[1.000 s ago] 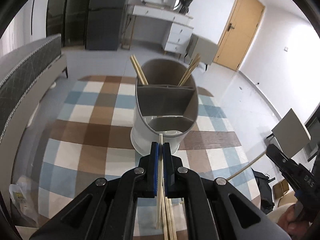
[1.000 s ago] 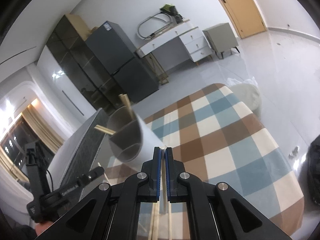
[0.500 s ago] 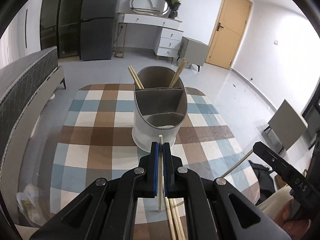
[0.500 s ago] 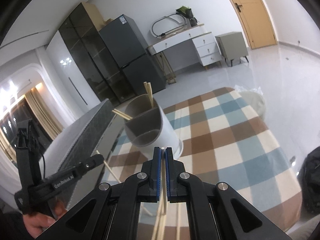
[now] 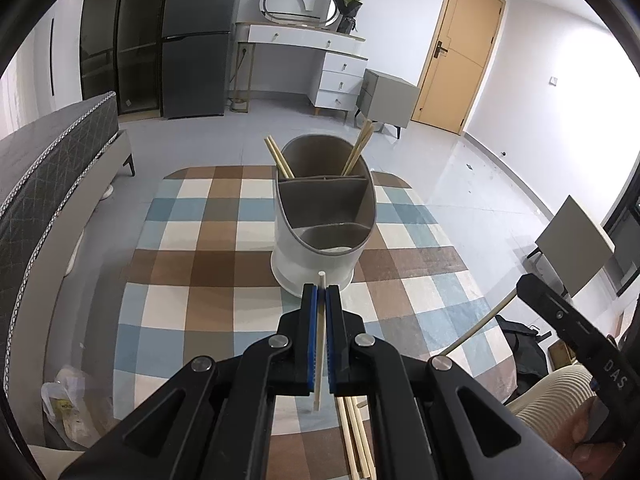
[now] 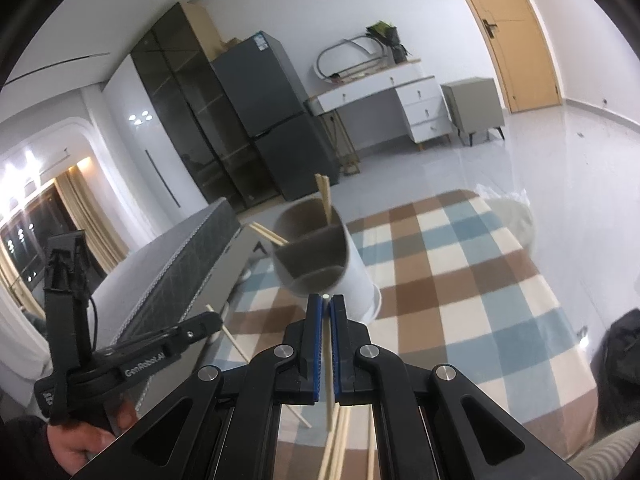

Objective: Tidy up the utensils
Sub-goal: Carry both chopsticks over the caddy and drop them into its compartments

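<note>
we tilt both grippers downward. our left gripper (image 5: 321, 294) clamps a chopstick (image 5: 319, 340), our right gripper (image 6: 327, 304) another chopstick (image 6: 329, 364); each lies along its fingers, tip toward the holder (image 5: 324, 216) just ahead.

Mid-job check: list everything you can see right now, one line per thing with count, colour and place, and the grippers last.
utensil holder: one, white outside, grey inside, divided into compartments, standing on the cloth.
chopsticks in holder: about four, tan, leaning out of the far compartment on both sides.
loose chopsticks: a few, pale wood, lying on the near edge of the cloth.
checked cloth: one, brown, blue and white, covering the table.
plastic bag: one, clear, on the floor at the lower left.
fridge: one, dark grey, at the back wall.
dresser: one, white, at the back wall.
door: one, tan, far right.
left gripper: black, blue pads, shut on one chopstick.
right gripper: black, blue pads, shut on another chopstick.
</note>
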`<state>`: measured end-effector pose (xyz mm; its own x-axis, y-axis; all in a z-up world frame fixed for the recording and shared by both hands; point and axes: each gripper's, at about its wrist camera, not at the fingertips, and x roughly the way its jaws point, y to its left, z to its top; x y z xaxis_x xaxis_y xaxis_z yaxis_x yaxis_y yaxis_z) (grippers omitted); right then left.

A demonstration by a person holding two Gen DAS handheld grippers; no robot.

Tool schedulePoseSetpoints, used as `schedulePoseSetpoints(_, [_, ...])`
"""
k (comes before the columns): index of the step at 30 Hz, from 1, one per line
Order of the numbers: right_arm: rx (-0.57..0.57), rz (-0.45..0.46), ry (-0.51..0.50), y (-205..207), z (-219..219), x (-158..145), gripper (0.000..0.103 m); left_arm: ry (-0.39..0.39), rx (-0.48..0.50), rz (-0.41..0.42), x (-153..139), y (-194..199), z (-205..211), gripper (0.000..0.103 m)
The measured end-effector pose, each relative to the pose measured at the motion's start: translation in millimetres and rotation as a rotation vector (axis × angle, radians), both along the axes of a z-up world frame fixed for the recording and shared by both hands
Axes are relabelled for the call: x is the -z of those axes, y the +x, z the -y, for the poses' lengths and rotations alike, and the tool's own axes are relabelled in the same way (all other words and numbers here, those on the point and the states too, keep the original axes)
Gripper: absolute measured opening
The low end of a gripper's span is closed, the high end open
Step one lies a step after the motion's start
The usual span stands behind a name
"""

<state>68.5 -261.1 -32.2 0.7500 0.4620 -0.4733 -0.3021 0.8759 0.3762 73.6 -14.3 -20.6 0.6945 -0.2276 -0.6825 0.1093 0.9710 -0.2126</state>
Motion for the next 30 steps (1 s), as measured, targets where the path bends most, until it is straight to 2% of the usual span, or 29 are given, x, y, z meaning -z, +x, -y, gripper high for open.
schedulePoseSetpoints(5, [-0.009,0.029,-0.008,0.7,-5.1,-10.4,0.003,0.003,0.008,0.024,-15.4,-0.9,-3.6,0.000])
schedulePoseSetpoints(12, [-0.001,0.042,-0.008,13.6,-3.0,-21.3,0.003,-0.018,0.018,0.076,-52.6,0.5,-10.1,0.000])
schedulePoseSetpoints(21, [-0.018,0.111,-0.007,35.6,-3.6,-62.1,0.003,-0.021,-0.002,0.107,-97.6,23.4,-19.0,0.000])
schedulePoseSetpoints(26, [-0.040,0.143,-0.018,57.8,-11.8,-84.2,0.003,-0.075,-0.016,0.113,-121.9,45.2,-26.5,0.000])
schedulePoseSetpoints(30, [-0.060,0.163,-0.022,83.3,-22.4,-103.3,0.003,-0.085,-0.026,0.139,-137.7,59.0,-29.8,0.000])
